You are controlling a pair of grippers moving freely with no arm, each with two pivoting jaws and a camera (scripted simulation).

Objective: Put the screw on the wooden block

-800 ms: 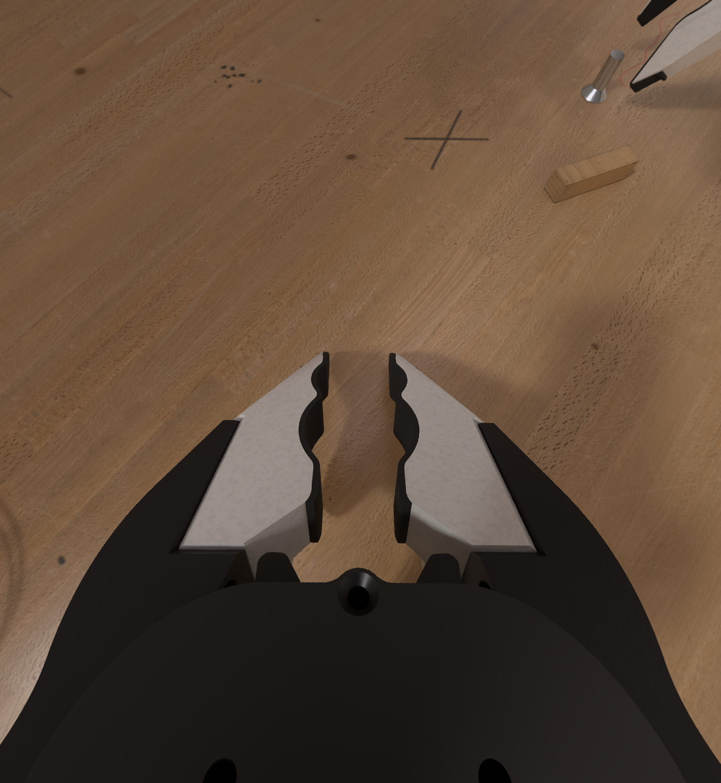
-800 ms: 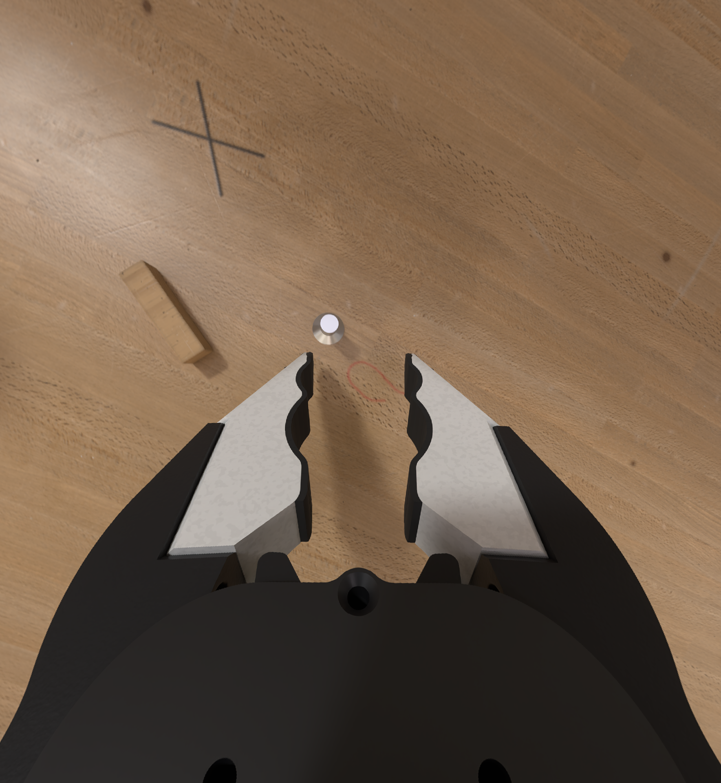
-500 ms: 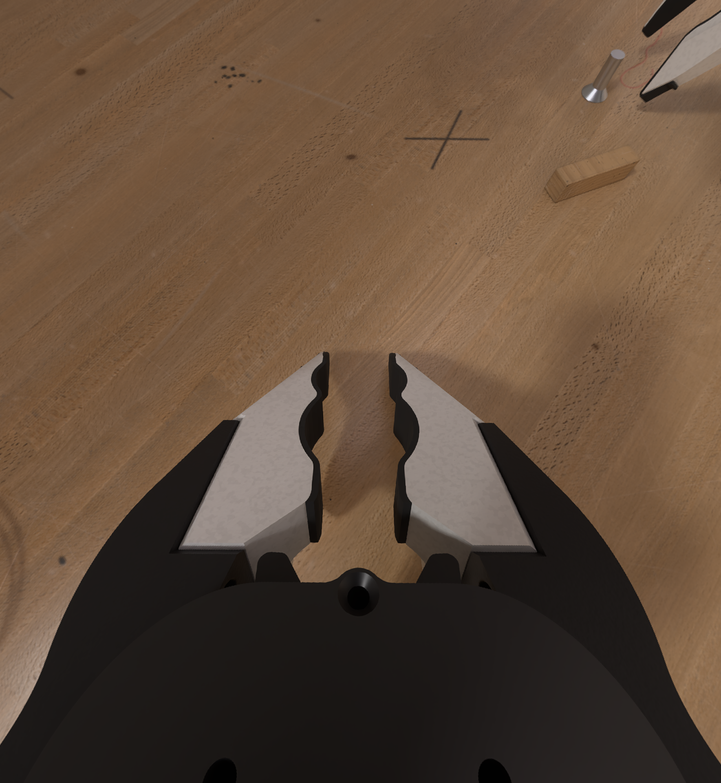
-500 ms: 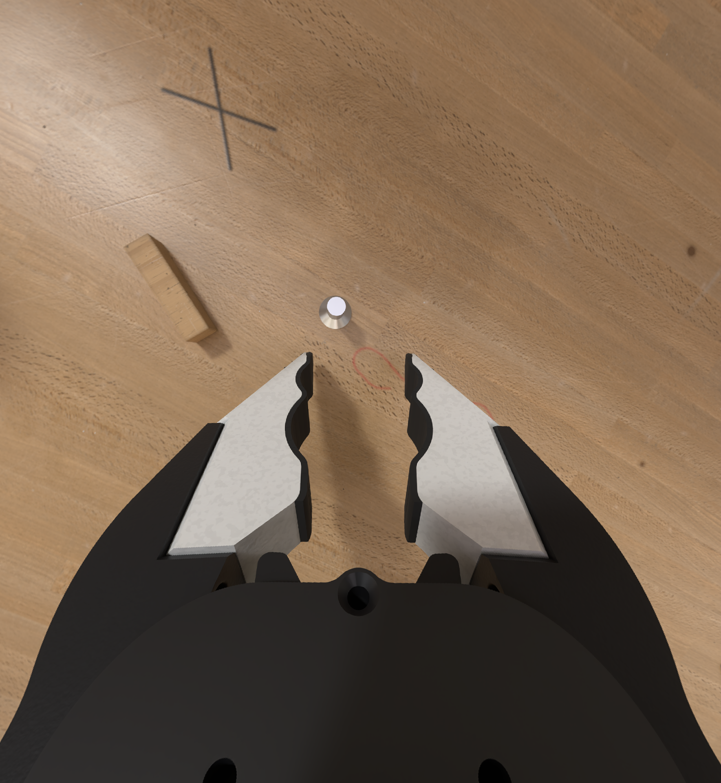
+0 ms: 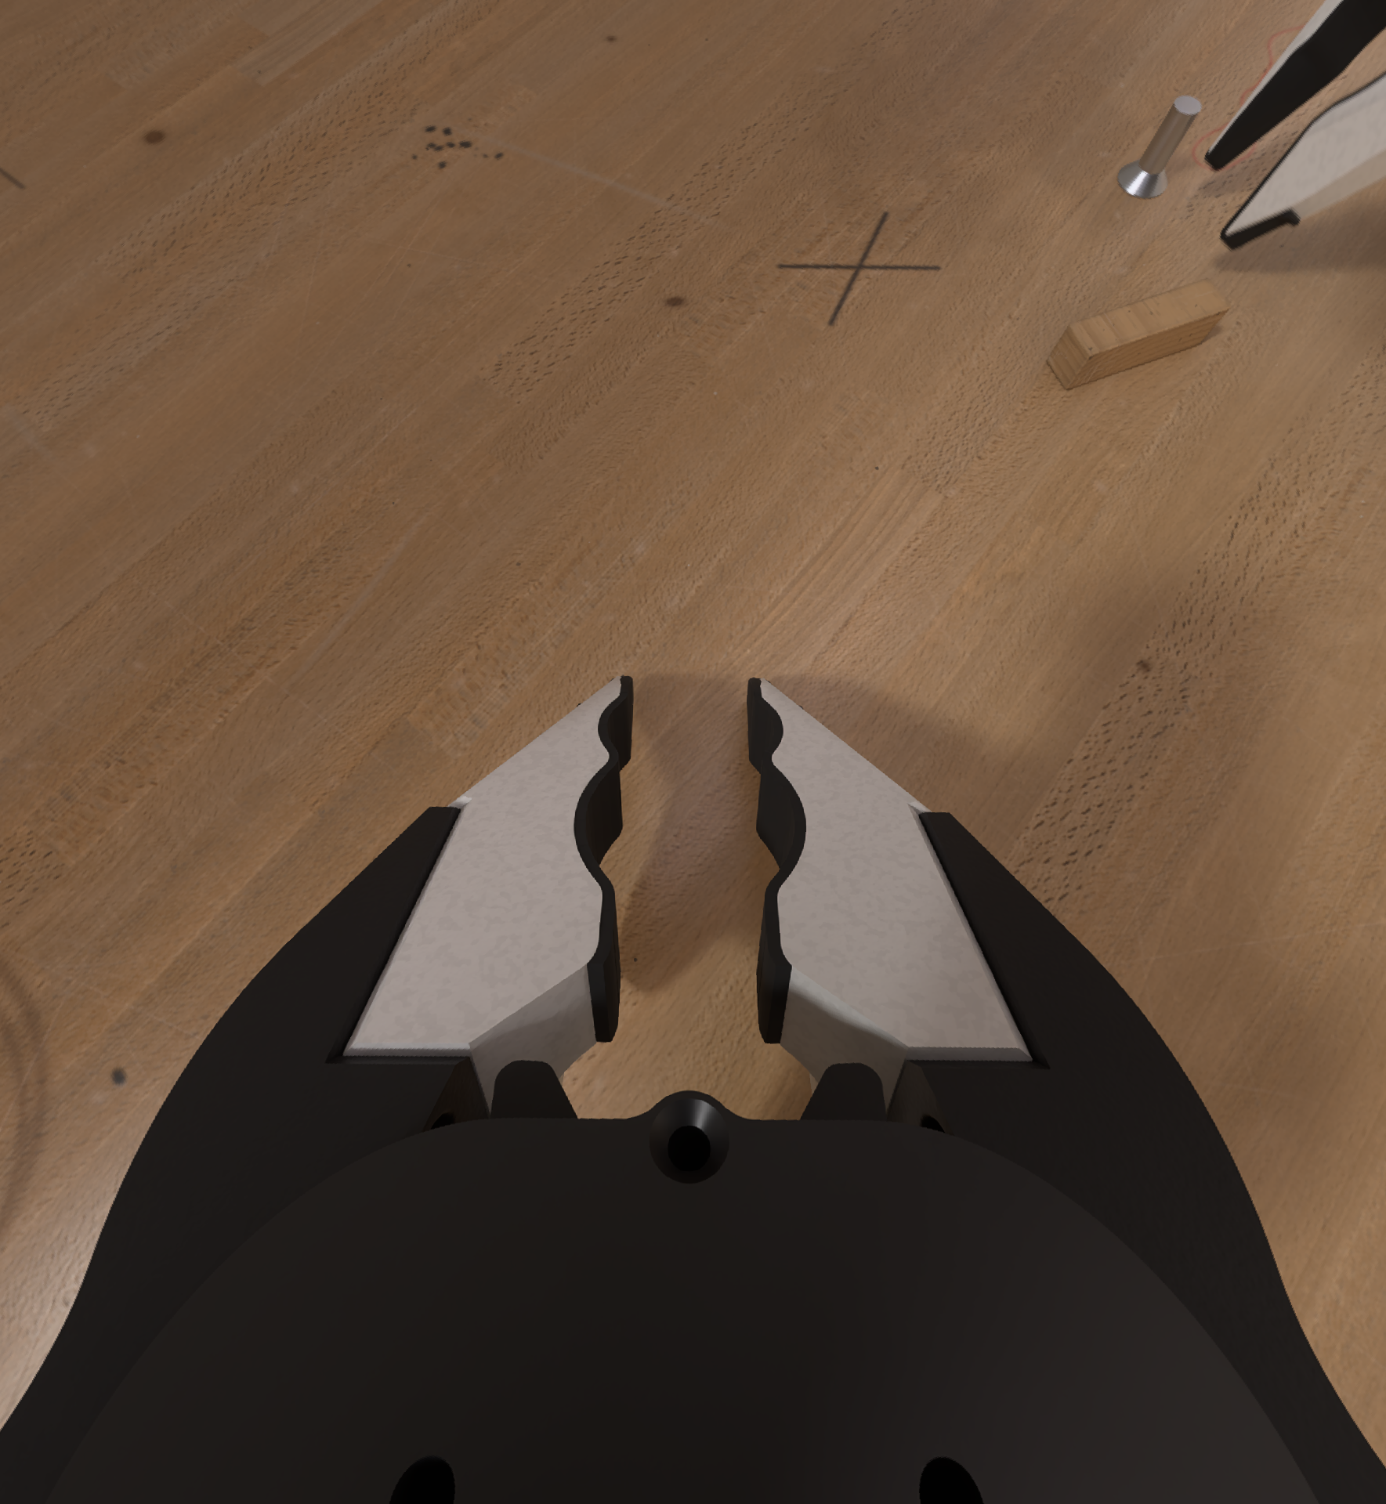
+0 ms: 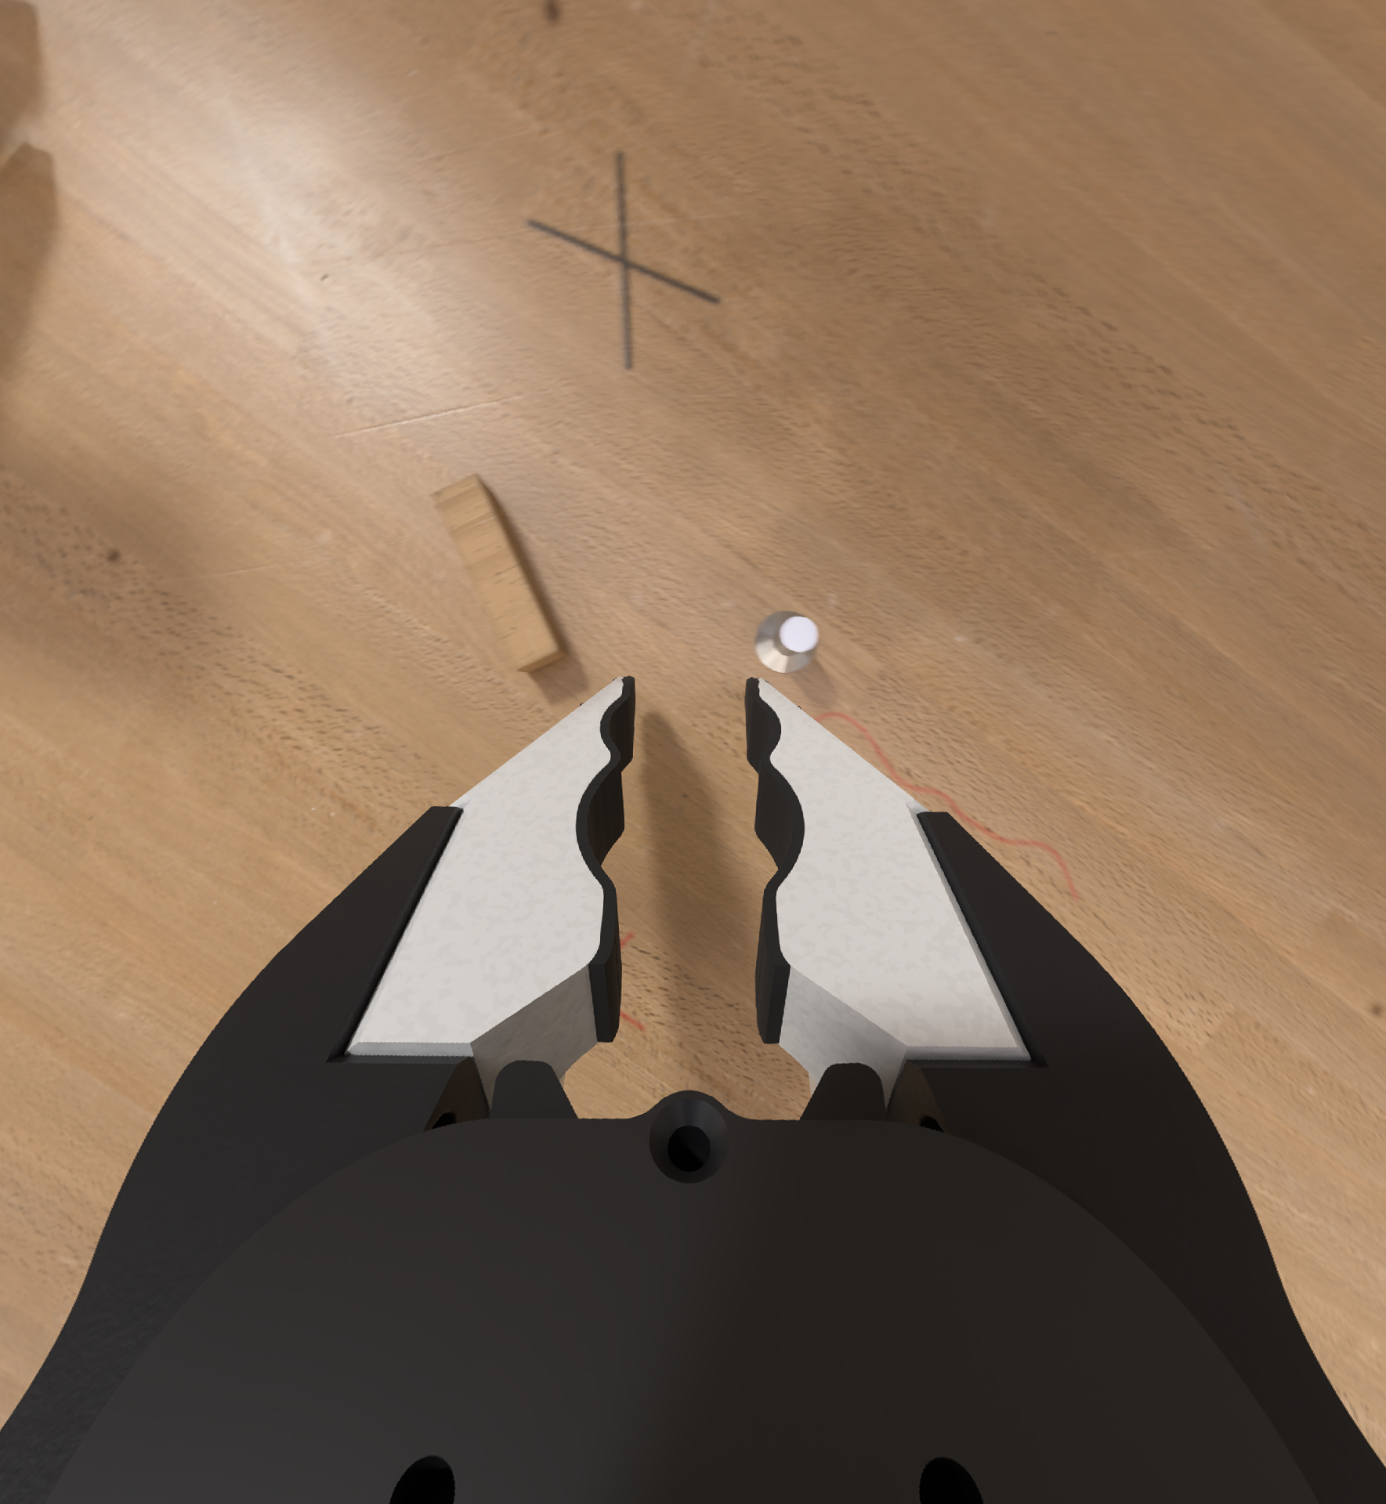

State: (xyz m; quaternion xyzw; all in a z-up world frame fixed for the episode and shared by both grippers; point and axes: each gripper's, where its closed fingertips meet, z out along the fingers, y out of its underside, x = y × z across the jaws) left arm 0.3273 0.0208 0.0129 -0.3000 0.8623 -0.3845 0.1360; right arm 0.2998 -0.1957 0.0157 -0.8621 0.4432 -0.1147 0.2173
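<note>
Two grippers work over a bare wooden table (image 6: pixel 1080 407). The right gripper (image 6: pixel 689 684) hangs close above the surface with its jaws parted and nothing between them. The screw (image 6: pixel 785 641) stands just ahead of its fingertips and slightly to their right, outside the gap. It rests on its flat head with the shank pointing straight up, so its long axis is vertical and this camera looks almost down its end. The block (image 6: pixel 498 571) lies flat on the table to the screw's left, near it but not touching, its long side running diagonally.

The left gripper (image 5: pixel 689 684) hovers well apart from both, jaws likewise parted and empty. In its view the screw (image 5: pixel 1156 150) and block (image 5: pixel 1137 334) sit far off at upper right. The right gripper is clearly the nearer one, and probably needs a small shift rightward and forward to bracket the shank.
</note>
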